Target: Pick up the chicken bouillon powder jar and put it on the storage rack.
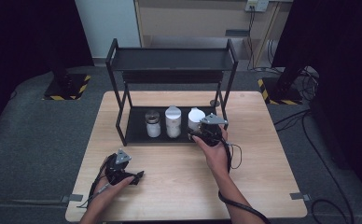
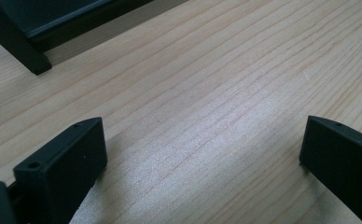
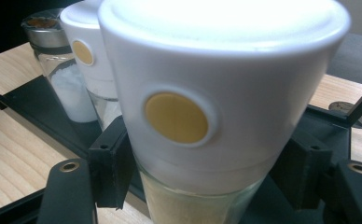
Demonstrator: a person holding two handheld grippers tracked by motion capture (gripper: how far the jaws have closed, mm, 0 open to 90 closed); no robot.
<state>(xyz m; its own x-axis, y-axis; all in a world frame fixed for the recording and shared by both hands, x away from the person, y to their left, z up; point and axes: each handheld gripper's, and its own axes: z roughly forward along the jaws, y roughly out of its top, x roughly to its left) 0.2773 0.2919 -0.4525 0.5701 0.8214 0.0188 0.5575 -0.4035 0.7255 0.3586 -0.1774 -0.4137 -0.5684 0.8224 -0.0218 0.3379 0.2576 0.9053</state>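
A white-capped jar (image 3: 216,107) is pinched between the jaws of the right gripper (image 1: 208,132) at the right end of the black rack's (image 1: 135,133) bottom shelf; two more jars, one white-capped (image 1: 173,122) and one metal-lidded (image 1: 152,123), are lined up to its left; the left gripper (image 2: 202,163) is held spread and empty over the bare wooden table (image 2: 226,70).
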